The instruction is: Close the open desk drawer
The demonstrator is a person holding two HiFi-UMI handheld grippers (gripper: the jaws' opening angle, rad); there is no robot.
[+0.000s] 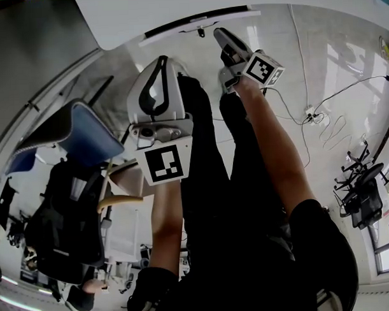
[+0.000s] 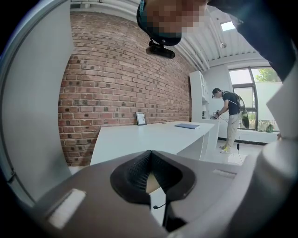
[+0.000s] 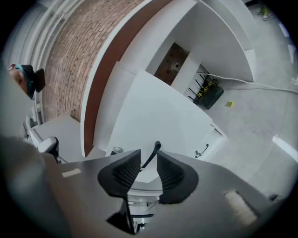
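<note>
Rough brick wall (image 2: 116, 79), smooth white desk (image 2: 153, 139), ribbed pads (image 2: 136, 171), perhaps rubber

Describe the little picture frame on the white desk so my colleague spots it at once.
In the left gripper view, find the brick wall; a long white desk runs along its foot. The small dark picture frame stands upright at the desk's back edge against the bricks, unlike the flat blue item lying further right.

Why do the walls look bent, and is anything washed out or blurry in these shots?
Head view: the wide lens bows the desk edge, and the glossy floor shows pale glare. Left gripper view: brick wall sharp, window washed out, mosaic patch laid over the top. Right gripper view: tilted, white desk curved, corners black.
</note>
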